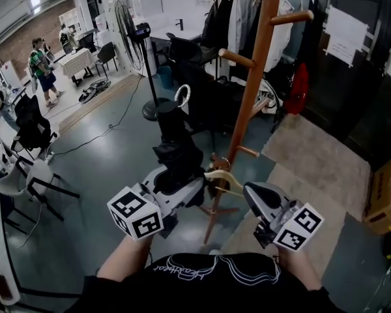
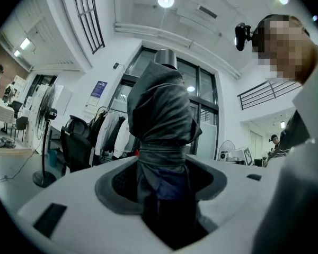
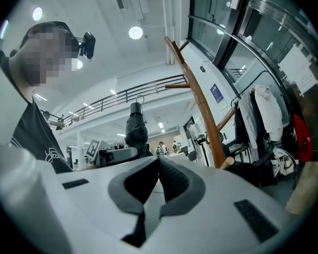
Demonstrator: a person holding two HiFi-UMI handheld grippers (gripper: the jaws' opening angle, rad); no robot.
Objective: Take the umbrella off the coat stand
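The folded black umbrella (image 1: 174, 142) stands upright in your left claw (image 1: 182, 186), whose jaws clamp its lower wrap. It sits just left of the wooden coat stand (image 1: 251, 90), apart from the pole. Your right claw (image 1: 255, 197) is closed on nothing, beside the pole's lower part. Beyond the umbrella are a pedestal fan (image 1: 133, 28), a black office chair (image 1: 182, 49) and hung coats (image 1: 242, 12). A cardboard box (image 1: 384, 194) lies on the floor at far right.

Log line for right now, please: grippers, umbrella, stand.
left gripper: shut on folded black umbrella, tip up | right gripper: shut, empty | wooden coat stand: right of umbrella, head view
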